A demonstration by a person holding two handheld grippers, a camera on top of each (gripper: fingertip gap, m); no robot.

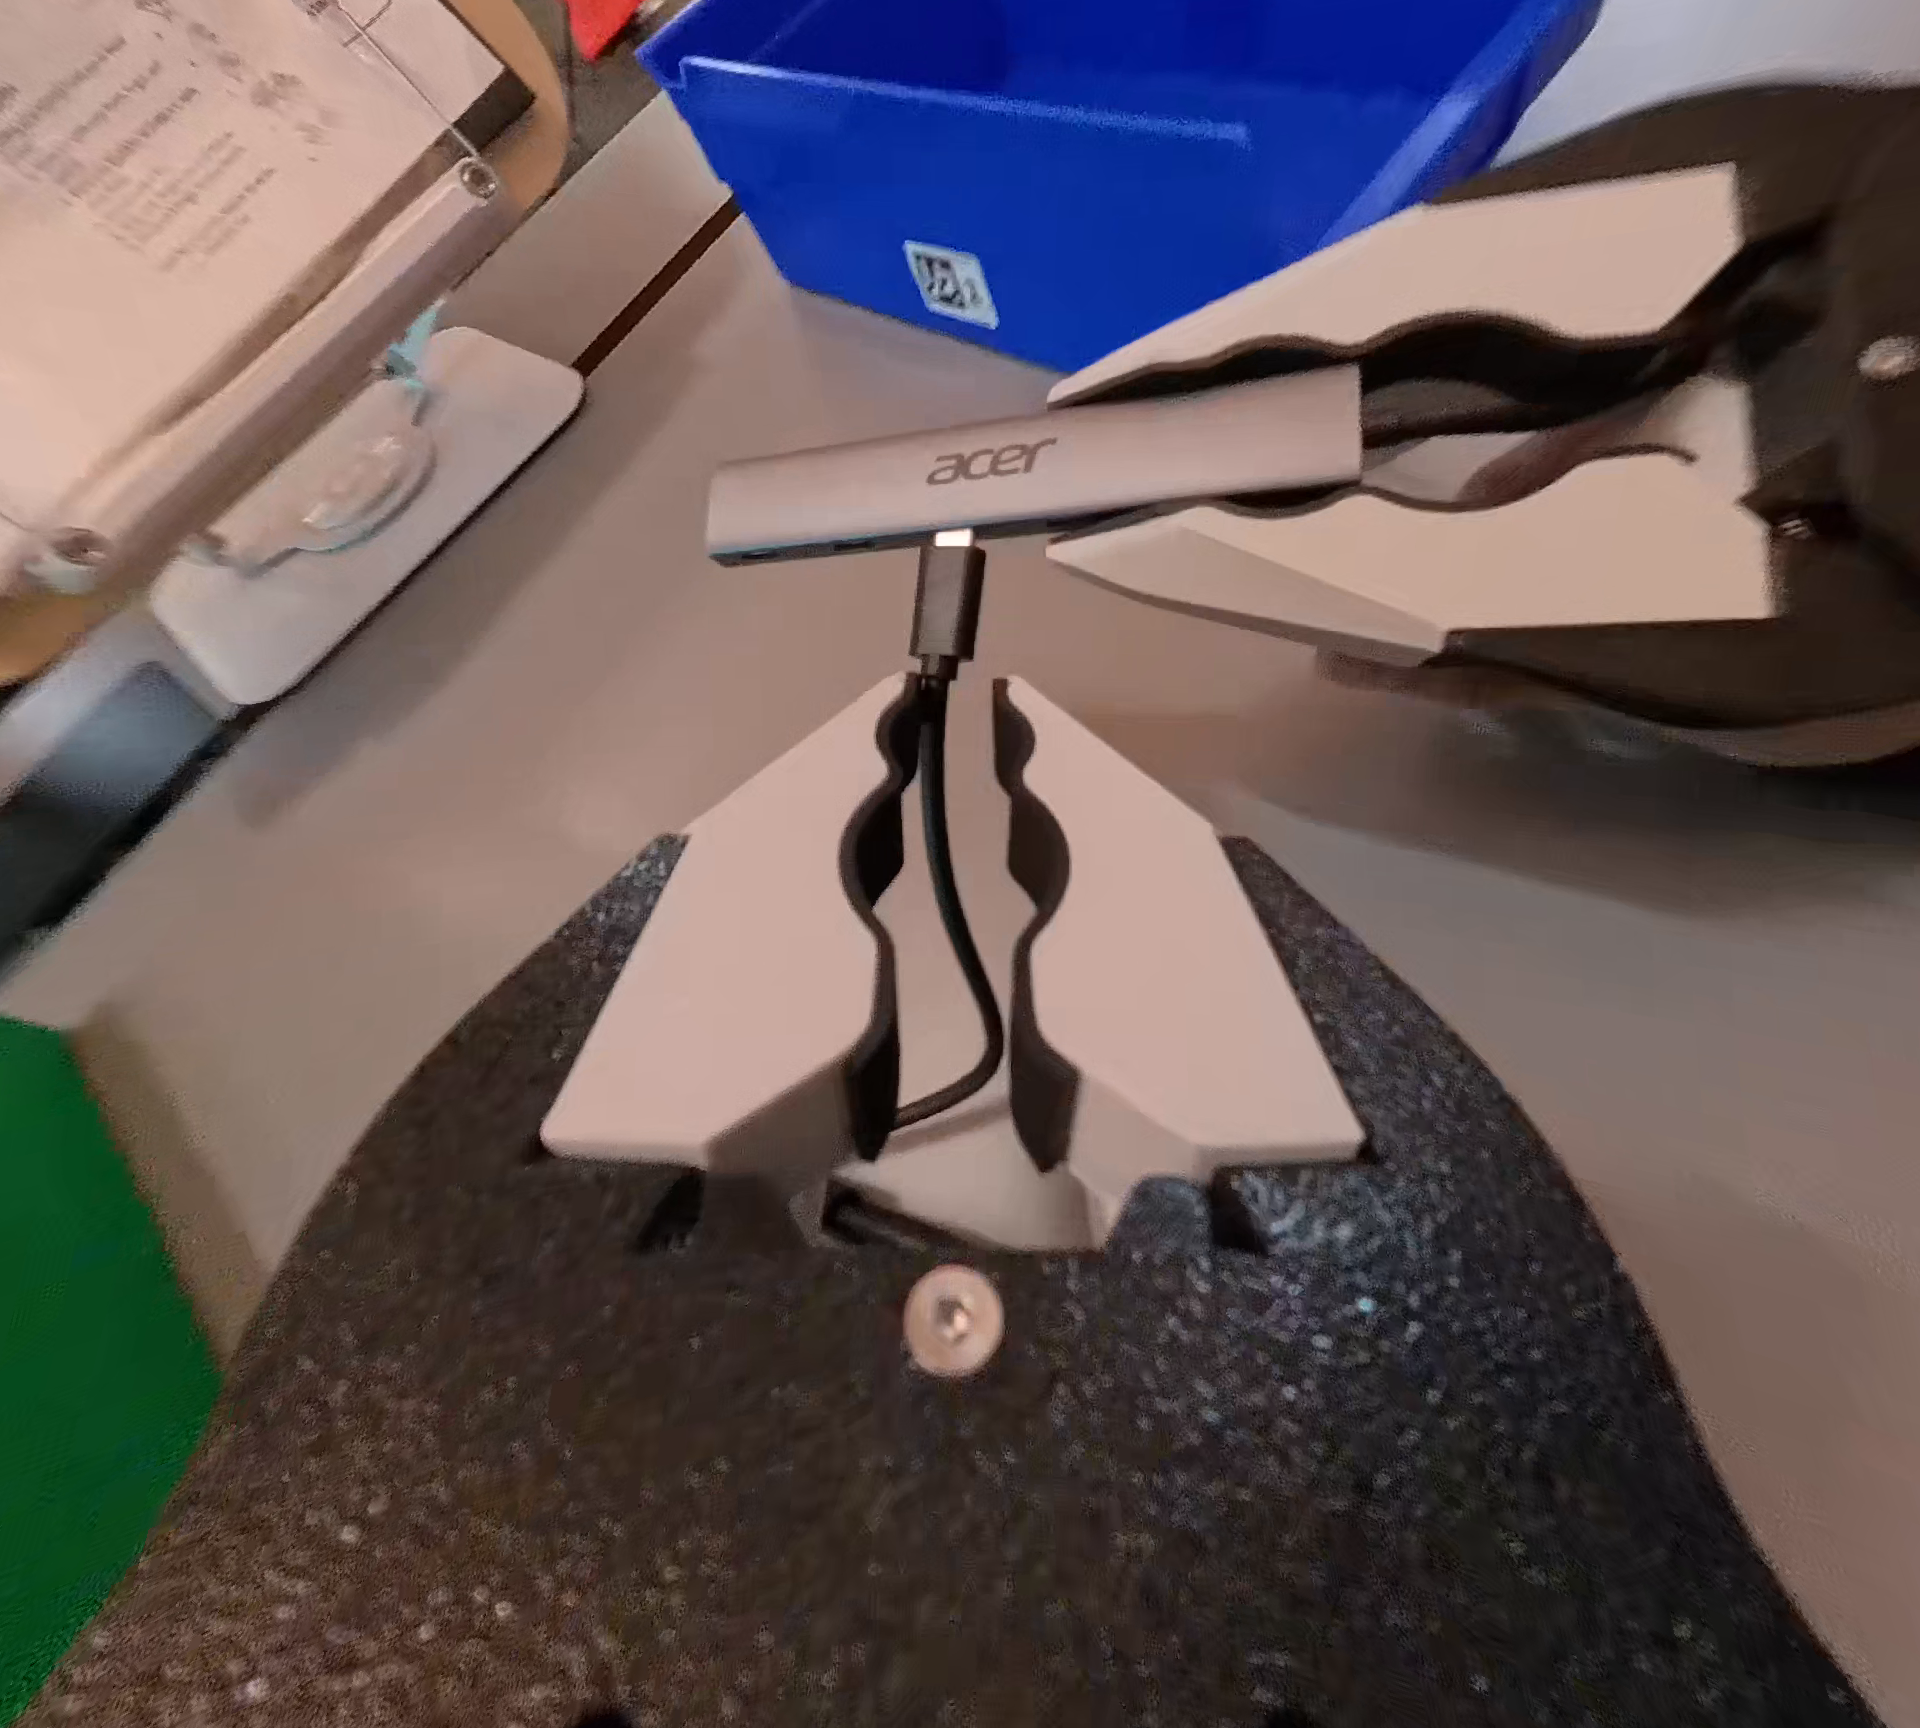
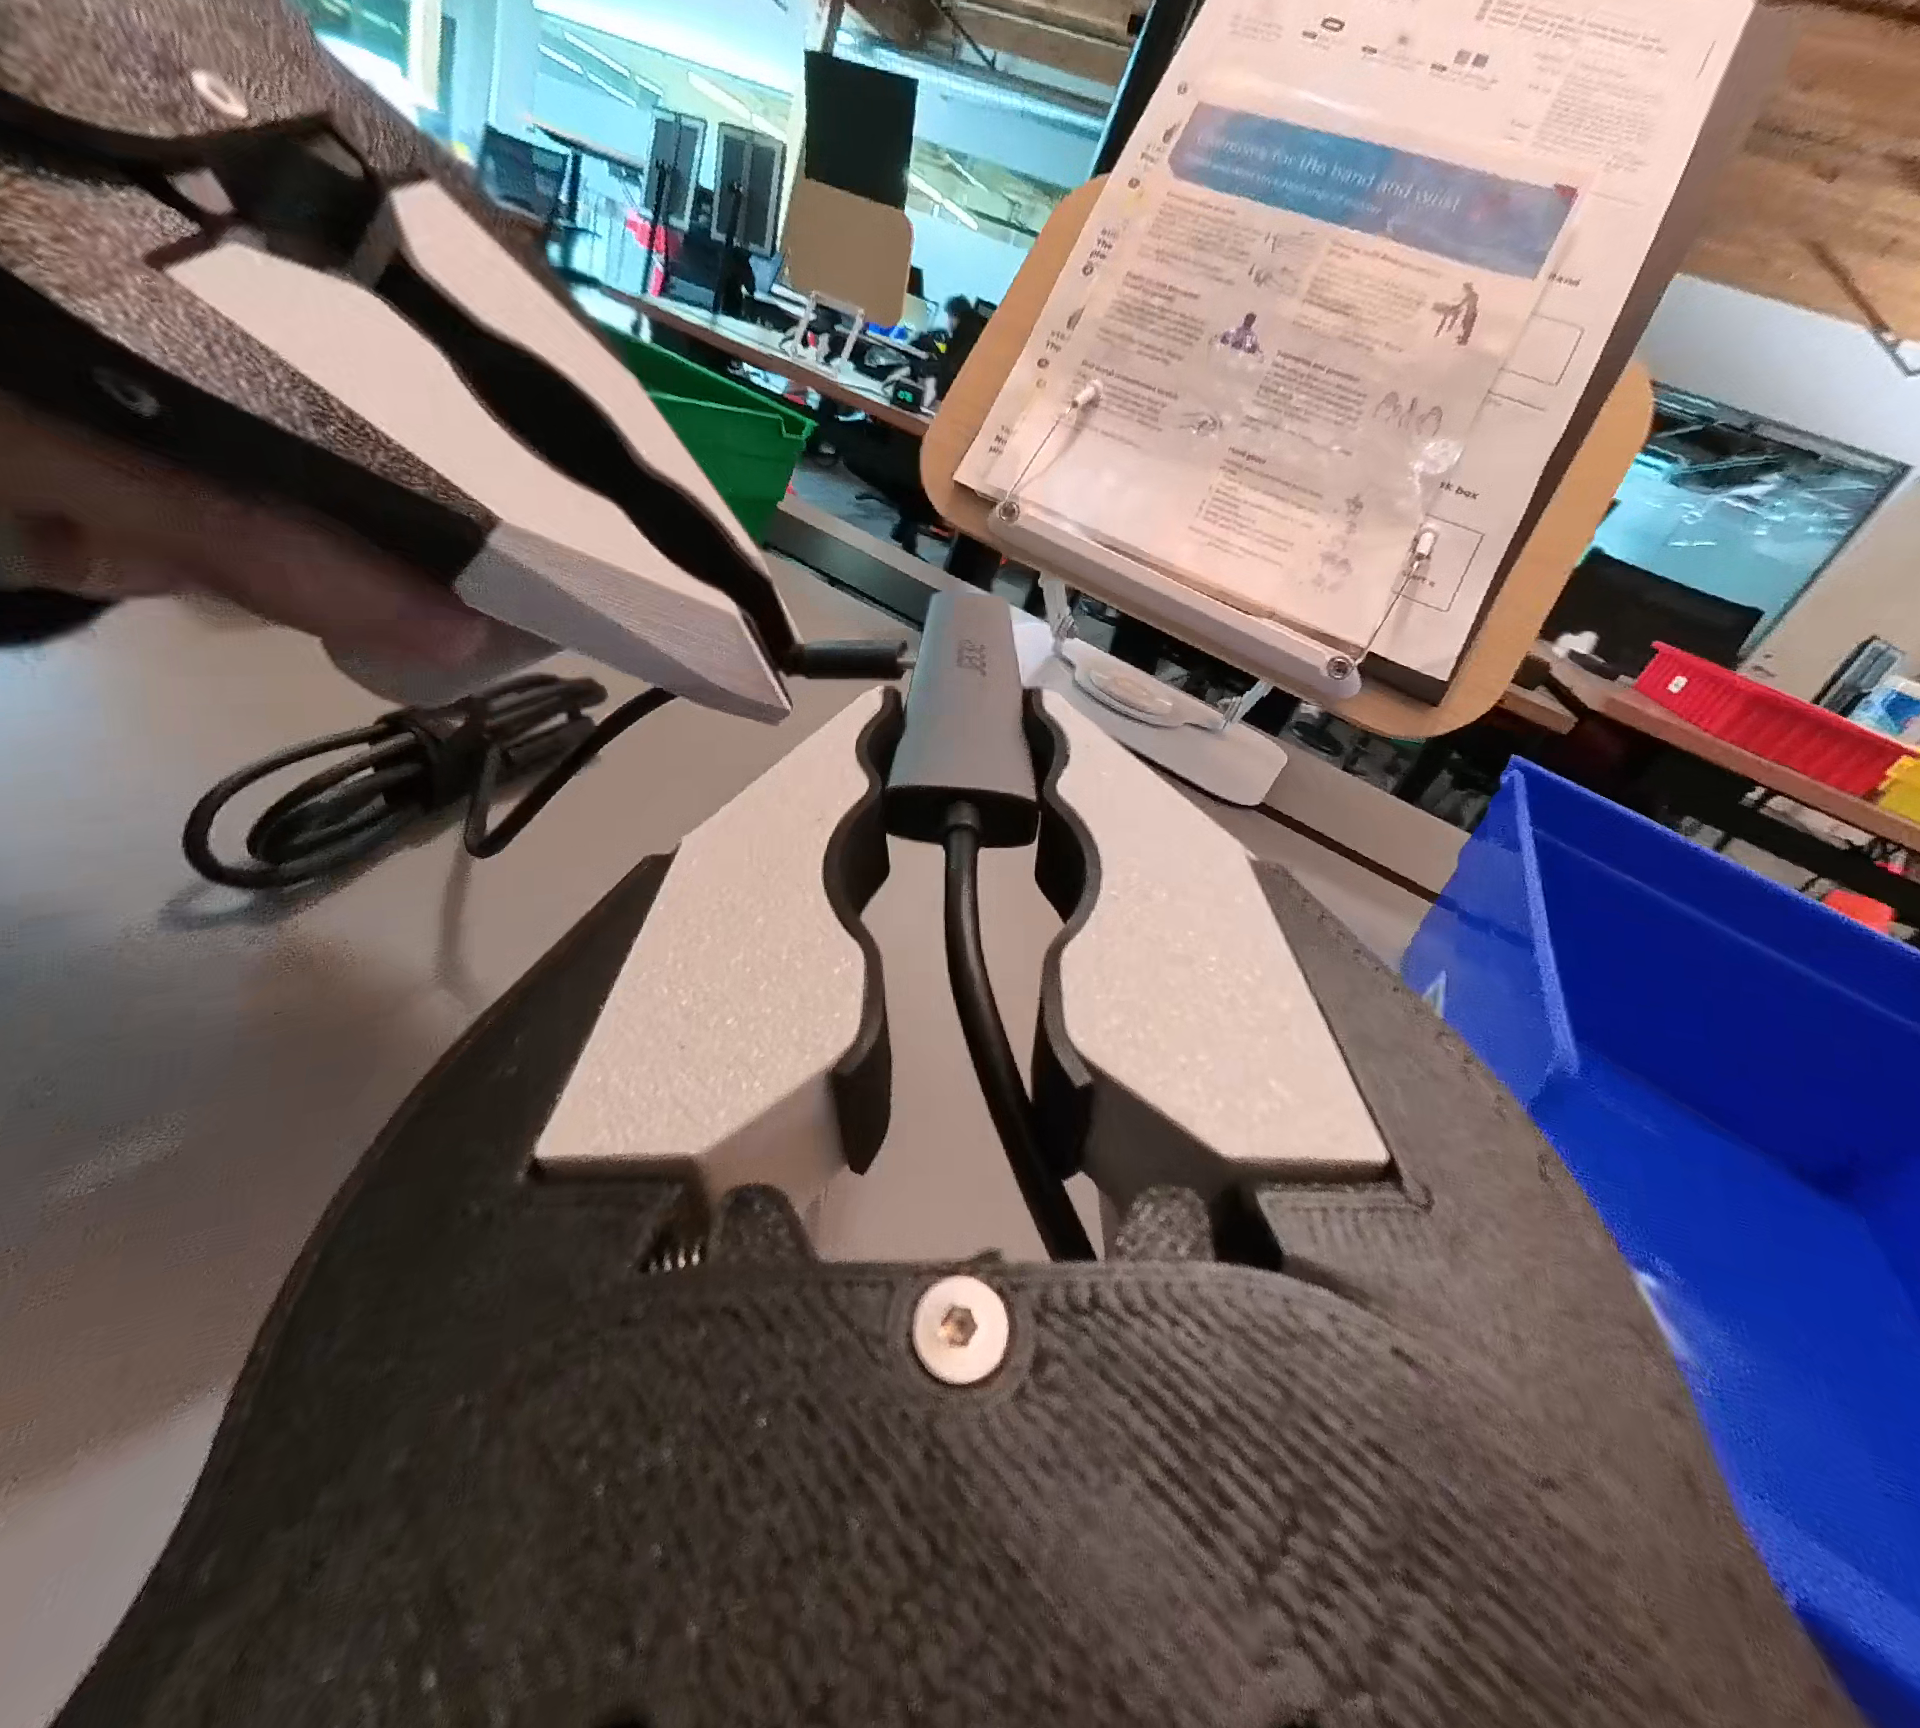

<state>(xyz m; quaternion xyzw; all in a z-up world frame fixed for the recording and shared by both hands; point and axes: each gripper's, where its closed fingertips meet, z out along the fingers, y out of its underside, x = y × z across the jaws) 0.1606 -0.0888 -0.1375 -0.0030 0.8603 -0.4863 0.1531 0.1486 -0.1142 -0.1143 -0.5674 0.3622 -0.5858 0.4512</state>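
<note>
- The right gripper (image 2: 961, 712) is closed on the near end of a slim grey hub (image 2: 961, 712), held clear above the surface (image 2: 208, 1107); the hub's own black lead (image 2: 987, 1003) runs back from that end between the fingers.
- In the left wrist view the right gripper (image 1: 1070, 473) comes in from the right, and the hub (image 1: 1029, 473) lies crosswise, its free end pointing left.
- The left gripper (image 1: 951, 691) is nearly closed, its tips pinching a black cable (image 1: 940, 847) just behind a plug (image 1: 948, 598).
- The plug sits in a port on the hub's near long side, its metal tip still partly showing.
- The cable runs back between the left gripper's fingers toward its body.
- In the right wrist view the left gripper (image 2: 790, 676) reaches in from the upper left, and the plug (image 2: 847, 658) meets the hub's left side.
- Farther left on the surface lies a tied bundle (image 2: 384, 774) of the same black cable.
- A blue bin (image 1: 1039, 151) stands on the surface just beyond the hub; in the right wrist view it (image 2: 1662, 1055) is at the right.
- A stand (image 2: 1299, 390) holding printed sheets rises at the far side of the surface.
- A green bin (image 2: 727, 421) sits farther off, past the surface's edge.
</note>
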